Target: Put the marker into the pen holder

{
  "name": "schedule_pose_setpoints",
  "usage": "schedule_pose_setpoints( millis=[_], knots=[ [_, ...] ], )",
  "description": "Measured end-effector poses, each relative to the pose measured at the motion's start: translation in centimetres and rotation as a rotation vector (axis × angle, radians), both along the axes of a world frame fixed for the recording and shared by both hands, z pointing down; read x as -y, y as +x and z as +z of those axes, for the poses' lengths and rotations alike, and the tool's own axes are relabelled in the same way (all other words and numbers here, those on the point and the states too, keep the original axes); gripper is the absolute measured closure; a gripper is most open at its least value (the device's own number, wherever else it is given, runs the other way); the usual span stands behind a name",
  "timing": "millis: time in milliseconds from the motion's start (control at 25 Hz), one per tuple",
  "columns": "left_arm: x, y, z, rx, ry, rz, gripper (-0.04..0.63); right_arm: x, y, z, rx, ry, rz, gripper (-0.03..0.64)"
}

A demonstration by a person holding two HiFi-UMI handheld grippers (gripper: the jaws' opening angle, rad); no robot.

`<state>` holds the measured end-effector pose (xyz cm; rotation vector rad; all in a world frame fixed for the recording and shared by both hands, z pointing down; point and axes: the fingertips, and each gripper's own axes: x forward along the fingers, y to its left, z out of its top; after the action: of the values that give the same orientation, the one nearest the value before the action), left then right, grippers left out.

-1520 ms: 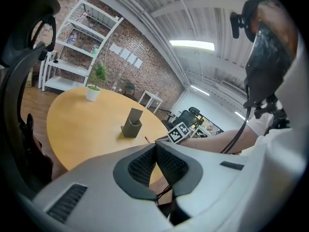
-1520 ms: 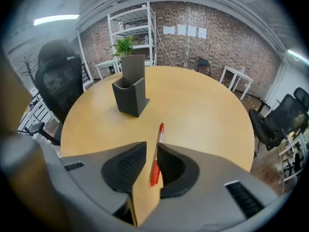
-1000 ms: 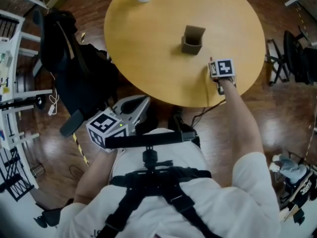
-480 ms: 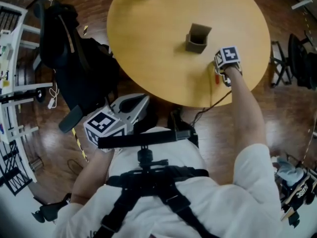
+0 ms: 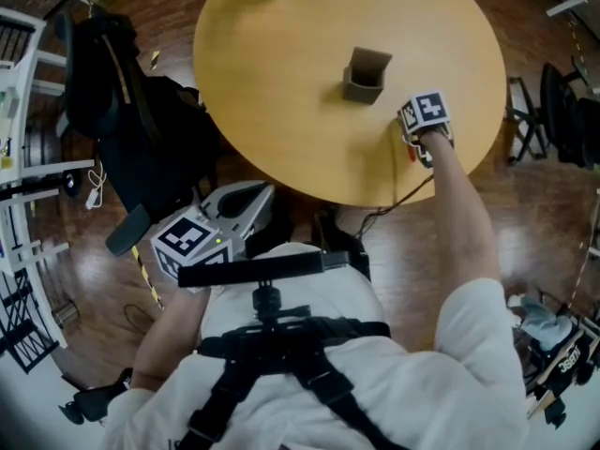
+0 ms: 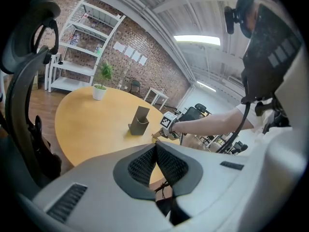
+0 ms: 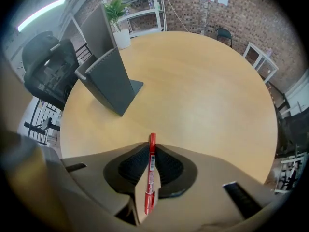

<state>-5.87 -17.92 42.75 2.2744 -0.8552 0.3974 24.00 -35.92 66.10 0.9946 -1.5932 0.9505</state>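
- Red marker (image 7: 150, 173) stands between the pads of the right claw (image 7: 151, 146). The jaws are closing, and the dark pads look to touch it on both sides.
- Marker runs lengthwise along the jaw line, not across it. One red end pokes out past the pad tips; the rest runs back into the claw's throat.
- Likely reason for this hold: with the marker in line with the claw, tilting the wrist down would aim it at an opening.
- Cannot tell whether the marker rests on the wood or is just clear of it.
- Grey pen holder (image 7: 108, 79) stands ahead and to the left of the claw, near but apart from it. It is upright with its opening facing up, and no pen shows in it.
- Round wooden table (image 7: 207, 95) is bare between claw and holder, so the path looks clear.
- White plant pot (image 7: 120, 35) sits at the far edge, beyond the holder and well out of the way.
- Left claw (image 6: 155, 151) is held low, off the table's near edge. Its jaws are together with nothing between them; it looks parked, with no job here.
- Judgement: grasp step, early in the task; lift, carry and drop-in not yet done.
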Motion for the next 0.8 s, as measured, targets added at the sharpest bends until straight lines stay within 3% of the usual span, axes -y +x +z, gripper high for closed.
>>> schedule_pose_setpoints(
  millis=[400, 600, 800],
  knots=[
    [0.5, 1.7, -0.1, -0.034, 0.018, 0.055, 0.598, -1.2, 0.9, -4.0, 0.076, 0.251, 0.120, 0.575],
    [0.6, 2.4, -0.4, -0.047, 0.019, 0.066, 0.598, -1.5, 0.2, -8.4, 0.178, 0.456, 0.205, 0.575],
    [0.4, 2.8, -0.8, -0.046, 0.008, 0.063, 0.598, -0.4, -2.2, -13.9, 0.271, 0.667, 0.190, 0.575]
  ],
)
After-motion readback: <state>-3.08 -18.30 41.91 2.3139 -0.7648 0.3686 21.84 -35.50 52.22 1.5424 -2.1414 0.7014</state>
